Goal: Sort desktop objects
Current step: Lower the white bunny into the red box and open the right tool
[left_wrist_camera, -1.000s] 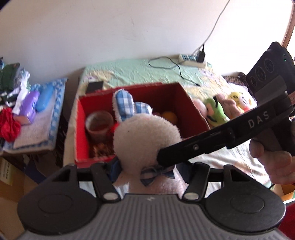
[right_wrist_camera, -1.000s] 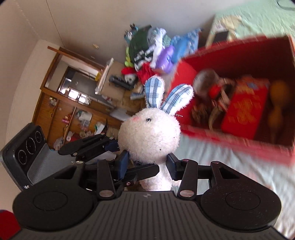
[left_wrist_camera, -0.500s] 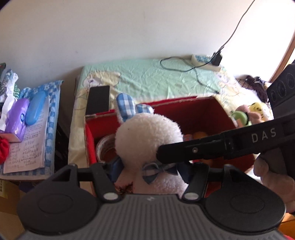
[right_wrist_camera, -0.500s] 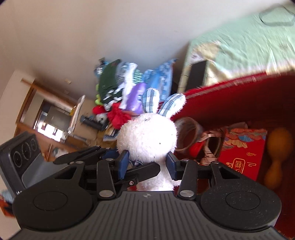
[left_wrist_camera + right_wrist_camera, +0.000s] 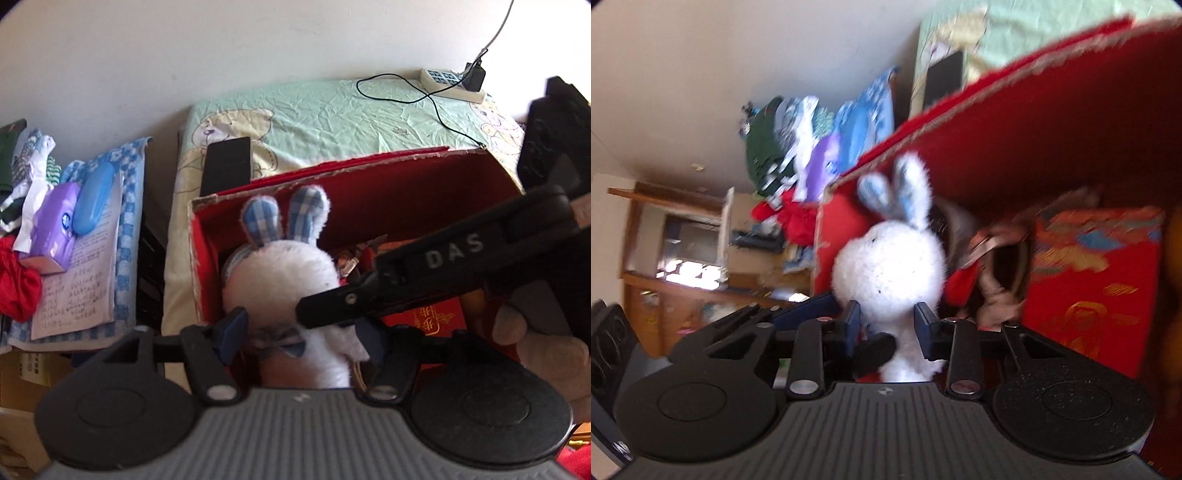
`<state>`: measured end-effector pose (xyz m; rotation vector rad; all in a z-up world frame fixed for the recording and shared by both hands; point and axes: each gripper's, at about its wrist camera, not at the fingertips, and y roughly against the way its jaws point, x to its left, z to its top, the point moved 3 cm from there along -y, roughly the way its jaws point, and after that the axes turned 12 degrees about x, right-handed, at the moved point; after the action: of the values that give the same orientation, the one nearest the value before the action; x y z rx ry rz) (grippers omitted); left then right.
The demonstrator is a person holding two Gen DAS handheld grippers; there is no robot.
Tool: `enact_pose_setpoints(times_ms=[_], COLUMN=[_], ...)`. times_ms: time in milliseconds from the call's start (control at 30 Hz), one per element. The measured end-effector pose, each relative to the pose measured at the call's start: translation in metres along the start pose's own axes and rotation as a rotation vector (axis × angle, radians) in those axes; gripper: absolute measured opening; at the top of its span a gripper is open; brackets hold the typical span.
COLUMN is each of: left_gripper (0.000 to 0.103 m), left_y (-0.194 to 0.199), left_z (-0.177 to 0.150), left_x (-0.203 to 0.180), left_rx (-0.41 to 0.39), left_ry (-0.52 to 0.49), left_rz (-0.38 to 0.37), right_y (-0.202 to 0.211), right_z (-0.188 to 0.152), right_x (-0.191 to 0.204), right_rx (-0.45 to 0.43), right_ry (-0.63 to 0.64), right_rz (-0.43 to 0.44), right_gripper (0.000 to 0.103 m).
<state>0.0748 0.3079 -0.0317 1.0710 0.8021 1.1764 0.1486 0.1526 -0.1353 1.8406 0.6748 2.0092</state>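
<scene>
A pale green sheet [image 5: 332,110] covers the desk under the white wall, with a red box [image 5: 369,173] open on top. The left claw [image 5: 301,334] and right claw [image 5: 886,325] each pinch the white plush rabbit [image 5: 277,277], which is upright inside the box's left end. Its ears reach the rim; a red packet [image 5: 1093,291] fills the right side.

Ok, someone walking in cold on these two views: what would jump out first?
The white plush rabbit with blue checked ears fills the centre, gripped at its neck by both the left tool and the right tool. Right behind it sits the open red box, already holding a red patterned packet. A black phone lies on the green sheet beyond the box.
</scene>
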Motion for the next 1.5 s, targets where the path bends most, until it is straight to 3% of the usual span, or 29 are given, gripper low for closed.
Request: enact_pose_setpoints(times_ms=[100, 367, 600, 800, 1000, 1233, 1500], left_gripper=[0.067, 0.066, 0.067, 0.067, 0.073, 0.073, 0.074], left_y=[-0.002, -0.016, -0.009, -0.003, -0.008, -0.011, -0.012], left_z=[-0.001, 0.002, -0.003, -0.008, -0.011, -0.012, -0.009], left_x=[-0.002, -0.001, 0.002, 0.004, -0.003, 0.002, 0.001], left_rx=[0.007, 0.028, 0.004, -0.002, 0.008, 0.005, 0.001], left_ry=[-0.004, 0.037, 0.066, 0.091, 0.078, 0.095, 0.120], left_rz=[0.019, -0.014, -0.106, -0.188, -0.162, -0.177, -0.132], right_y=[-0.008, -0.019, 0.011, 0.010, -0.008, -0.005, 0.004], right_z=[0.001, 0.009, 0.009, 0.019, 0.031, 0.025, 0.022], right_x=[0.001, -0.006, -0.004, -0.008, -0.004, -0.011, -0.016], right_rx=[0.014, 0.057, -0.051, -0.132, -0.105, -0.090, -0.139], right_ry=[0.004, 0.010, 0.071, 0.055, 0.070, 0.050, 0.035], right_rz=[-0.040, -0.006, -0.060, -0.153, -0.161, -0.163, -0.113], right_gripper=[0.037, 0.037, 0.048, 0.034, 0.034, 0.035, 0.037])
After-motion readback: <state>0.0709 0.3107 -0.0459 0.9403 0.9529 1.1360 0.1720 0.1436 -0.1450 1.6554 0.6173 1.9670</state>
